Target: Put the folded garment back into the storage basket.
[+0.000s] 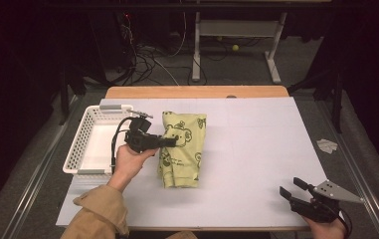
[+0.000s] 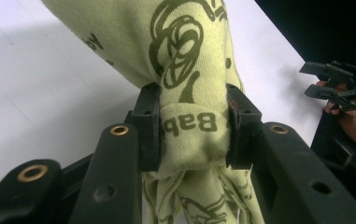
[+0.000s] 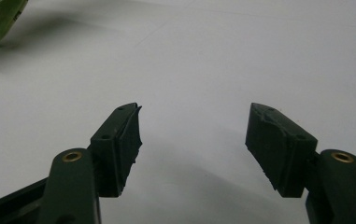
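The left gripper (image 1: 169, 141) pinches a thick bunched fold of the green cloth (image 1: 182, 149), its two pads pressed against either side of the fabric, as the left gripper view shows up close (image 2: 192, 126). The cloth, printed with dark cartoon figures and letters, lies on the white table (image 1: 256, 149) left of the middle, just right of the white basket (image 1: 85, 144) at the left edge. The right gripper (image 1: 292, 189) rests at the near right corner, well apart from the cloth, its jaws spread wide with only bare tabletop between them (image 3: 194, 140).
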Demonstrator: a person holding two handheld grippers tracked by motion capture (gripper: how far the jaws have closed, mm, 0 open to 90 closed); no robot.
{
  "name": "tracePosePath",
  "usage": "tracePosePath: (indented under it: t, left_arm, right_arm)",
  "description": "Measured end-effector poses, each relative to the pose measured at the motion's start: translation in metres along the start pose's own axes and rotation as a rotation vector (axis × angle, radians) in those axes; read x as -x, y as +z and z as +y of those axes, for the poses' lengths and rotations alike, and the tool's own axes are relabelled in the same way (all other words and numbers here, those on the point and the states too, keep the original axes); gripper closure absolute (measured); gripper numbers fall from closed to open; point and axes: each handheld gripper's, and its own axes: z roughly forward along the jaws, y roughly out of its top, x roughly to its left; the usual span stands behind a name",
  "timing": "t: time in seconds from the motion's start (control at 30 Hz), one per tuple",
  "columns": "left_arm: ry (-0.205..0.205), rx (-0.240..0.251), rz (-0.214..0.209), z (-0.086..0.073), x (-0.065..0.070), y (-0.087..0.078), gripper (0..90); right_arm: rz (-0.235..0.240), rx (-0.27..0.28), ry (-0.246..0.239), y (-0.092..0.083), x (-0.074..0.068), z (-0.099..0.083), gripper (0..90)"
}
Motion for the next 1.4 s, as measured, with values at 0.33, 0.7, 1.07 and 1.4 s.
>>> tracePosePath:
  t: [0.33, 0.7, 1.07, 1.4]
  left_arm:
    - [-0.010, 0.019, 0.022, -0.002, -0.004, -0.011, 60.5]
    - [-0.020, 0.034, 0.031, -0.003, -0.008, -0.022, 60.5]
    - [-0.032, 0.040, 0.049, -0.004, -0.012, -0.030, 60.3]
    - [-0.050, 0.053, 0.056, -0.007, -0.017, -0.038, 60.3]
  right_arm:
    - [-0.002, 0.001, 0.004, -0.001, 0.000, 0.000, 36.2]
    - [-0.002, 0.002, 0.000, -0.001, 0.000, 0.000, 36.2]
    - [-0.002, 0.001, 0.003, -0.001, 0.000, 0.000, 36.2]
    - [-0.001, 0.000, 0.002, -0.001, 0.000, 0.000, 36.2]
